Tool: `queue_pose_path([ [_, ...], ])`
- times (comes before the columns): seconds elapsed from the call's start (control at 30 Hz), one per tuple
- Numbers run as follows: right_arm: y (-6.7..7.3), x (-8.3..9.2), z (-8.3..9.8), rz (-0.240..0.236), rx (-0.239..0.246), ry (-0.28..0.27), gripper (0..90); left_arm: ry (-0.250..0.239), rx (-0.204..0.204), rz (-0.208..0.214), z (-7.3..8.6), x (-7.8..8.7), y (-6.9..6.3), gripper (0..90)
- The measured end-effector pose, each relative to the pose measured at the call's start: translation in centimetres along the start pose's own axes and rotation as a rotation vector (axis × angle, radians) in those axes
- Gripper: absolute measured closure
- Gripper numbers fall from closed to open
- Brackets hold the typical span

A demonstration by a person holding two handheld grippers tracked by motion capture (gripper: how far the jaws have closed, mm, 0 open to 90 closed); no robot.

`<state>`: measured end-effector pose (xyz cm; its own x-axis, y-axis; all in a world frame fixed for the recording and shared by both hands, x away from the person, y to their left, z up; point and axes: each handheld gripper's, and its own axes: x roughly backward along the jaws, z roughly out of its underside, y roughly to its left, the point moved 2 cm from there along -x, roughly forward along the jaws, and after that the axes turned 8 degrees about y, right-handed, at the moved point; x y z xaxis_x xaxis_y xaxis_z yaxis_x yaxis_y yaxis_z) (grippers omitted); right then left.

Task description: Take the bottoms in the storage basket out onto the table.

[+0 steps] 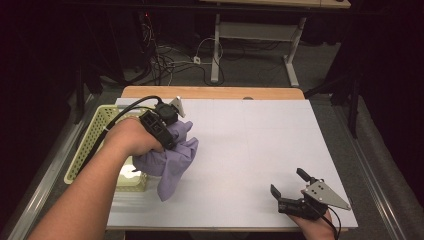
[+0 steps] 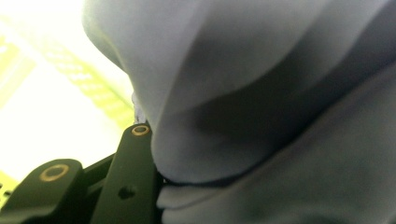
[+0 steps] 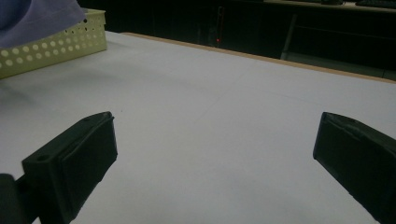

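A purple cloth (image 1: 175,155) hangs bunched from my left gripper (image 1: 167,142), which is shut on it, above the left side of the white table. Its lower end droops toward the table beside the basket. In the left gripper view the cloth (image 2: 261,116) crowds right up against the camera, and one black finger (image 2: 133,172) presses against its folds; the other finger is hidden behind the fabric. My right gripper (image 1: 286,181) rests near the table's front right corner. Its jaws stand wide open with nothing between them (image 3: 215,154). A corner of the cloth (image 3: 32,18) shows at the top left of the right gripper view.
A yellow-green perforated basket (image 1: 95,135) stands at the table's left edge, partly under my left forearm; its wall (image 3: 56,46) also shows in the right gripper view. The white table surface (image 1: 250,140) spreads between the two grippers. Cables and table legs lie on the floor beyond.
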<state>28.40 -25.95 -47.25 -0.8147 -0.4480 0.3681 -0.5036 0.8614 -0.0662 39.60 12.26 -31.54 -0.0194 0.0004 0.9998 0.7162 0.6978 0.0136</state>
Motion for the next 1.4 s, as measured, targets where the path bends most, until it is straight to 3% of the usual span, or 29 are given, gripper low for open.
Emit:
queue_pose_path([
  [0.3, 0.1, -0.1, 0.0, -0.002, -0.002, 0.002, 0.3, -0.019, -0.035, 0.025, -2.0, -1.4, -1.6, 63.0],
  [0.67, 0.1, -0.1, 0.1, -0.004, 0.003, 0.004, 0.3, -0.084, -0.039, 0.036, -3.1, -2.3, -2.5, 62.6],
  [1.0, 0.2, -0.2, 0.1, -0.005, 0.007, 0.006, 0.3, -0.108, -0.071, 0.059, -3.9, -3.5, -3.7, 62.5],
  [1.27, 0.1, -0.1, 0.1, -0.005, 0.002, 0.007, 0.3, -0.163, -0.114, 0.06, -4.3, -4.9, -4.8, 62.0],
  [1.33, 0.1, -0.1, 0.1, -0.006, 0.002, 0.004, 0.3, -0.194, -0.117, 0.054, -4.4, -5.1, -5.0, 62.0],
  [1.37, 0.1, -0.1, 0.1, -0.006, 0.001, 0.003, 0.3, -0.246, -0.112, 0.052, -4.4, -5.4, -5.1, 62.0],
  [1.4, 0.1, -0.1, 0.1, -0.006, 0.001, 0.003, 0.3, -0.246, -0.112, 0.052, -4.4, -5.4, -5.1, 62.0],
])
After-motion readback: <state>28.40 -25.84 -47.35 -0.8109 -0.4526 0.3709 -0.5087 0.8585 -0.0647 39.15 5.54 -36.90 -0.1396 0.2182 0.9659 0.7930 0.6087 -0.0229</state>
